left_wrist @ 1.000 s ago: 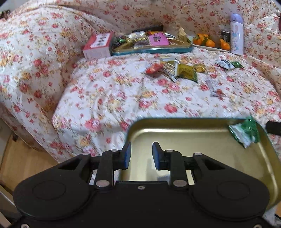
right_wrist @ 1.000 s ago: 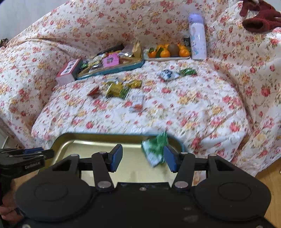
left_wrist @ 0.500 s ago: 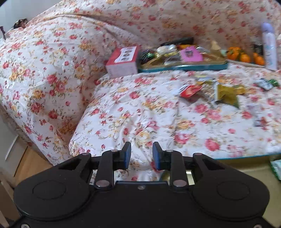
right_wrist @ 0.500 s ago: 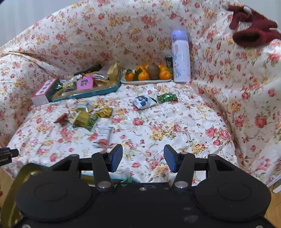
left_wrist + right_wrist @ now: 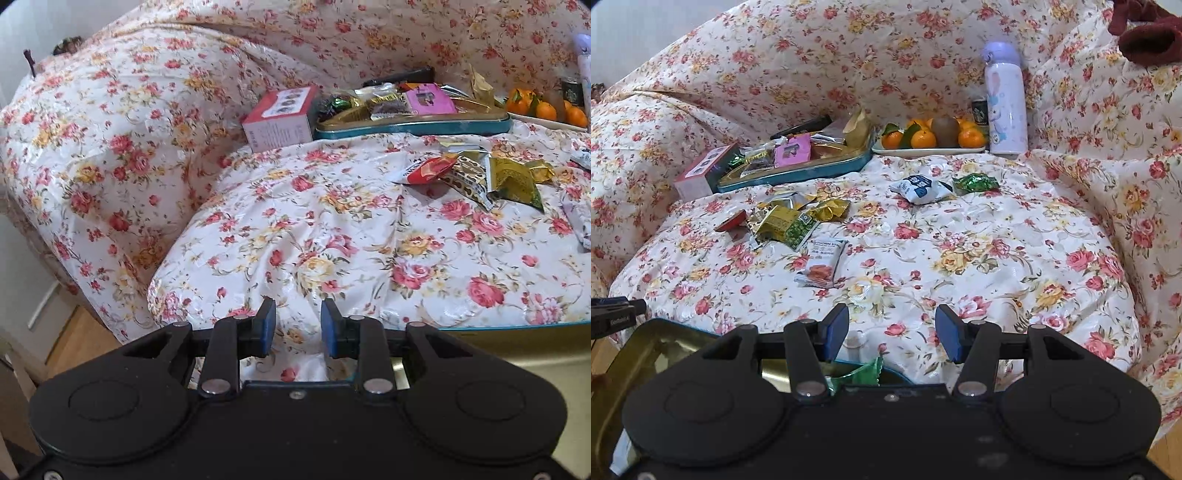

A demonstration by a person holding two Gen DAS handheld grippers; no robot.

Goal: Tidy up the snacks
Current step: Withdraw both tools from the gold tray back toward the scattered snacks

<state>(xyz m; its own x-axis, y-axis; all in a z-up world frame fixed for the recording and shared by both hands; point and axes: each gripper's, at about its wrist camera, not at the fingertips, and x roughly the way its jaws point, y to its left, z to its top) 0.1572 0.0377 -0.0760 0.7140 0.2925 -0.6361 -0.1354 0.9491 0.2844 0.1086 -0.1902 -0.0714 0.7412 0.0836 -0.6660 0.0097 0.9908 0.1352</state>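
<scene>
Loose snack packets lie on the flowered sofa seat: a red packet (image 5: 730,222), a green-gold packet (image 5: 790,223), a white packet (image 5: 823,262), a blue-white packet (image 5: 919,188) and a green candy (image 5: 975,182). A gold tin tray (image 5: 657,350) sits at the seat's front edge with a green packet (image 5: 862,374) in it, just under my right gripper (image 5: 892,334), which is open and empty. My left gripper (image 5: 297,326) is open and empty above the seat's front left; the tray rim (image 5: 517,332) shows to its right.
A teal tin (image 5: 798,170) full of snacks and a pink box (image 5: 698,171) stand at the back left. A plate of oranges (image 5: 931,138) and a lilac bottle (image 5: 1003,99) stand at the back. Wooden floor (image 5: 74,343) lies left of the sofa.
Both grippers have risen and tilted up from the gold tray toward the seat. The green packet that was between the right fingers now lies in the tray below them.
</scene>
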